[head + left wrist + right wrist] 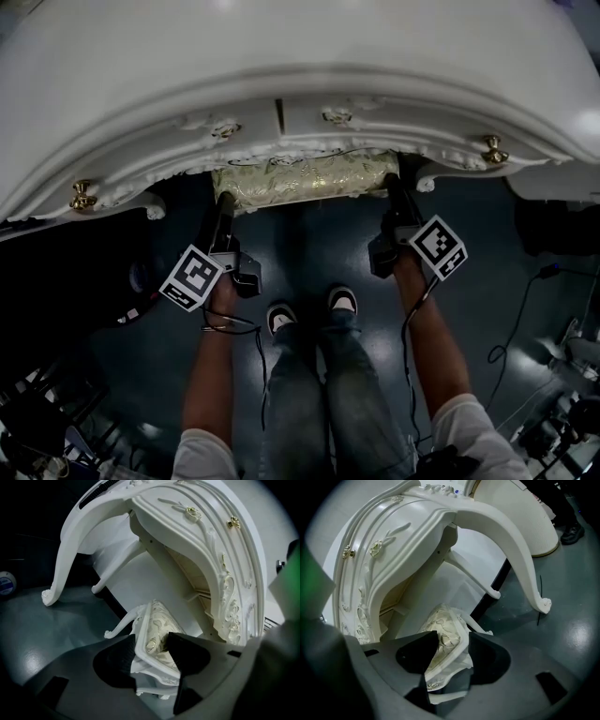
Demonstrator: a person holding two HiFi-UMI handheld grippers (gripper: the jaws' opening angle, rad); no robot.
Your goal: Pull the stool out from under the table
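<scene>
The stool (300, 178), white-framed with a gold-patterned cushion, sits mostly under the front of the white ornate table (281, 56); only its near edge shows in the head view. My left gripper (223, 202) is at the stool's left end and my right gripper (394, 187) at its right end. The left gripper view has the left gripper (152, 646) with its jaws pressed on the stool's (157, 637) cushioned seat edge and frame. In the right gripper view the right gripper (452, 646) clamps the stool (445, 634) the same way from the other end.
Curved table legs (58, 581) (534, 583) stand on the dark glossy floor at either side. The person's shoes (281, 317) are just behind the stool. Cables (516, 328) trail on the floor at right, and dark clutter (37, 412) lies at lower left.
</scene>
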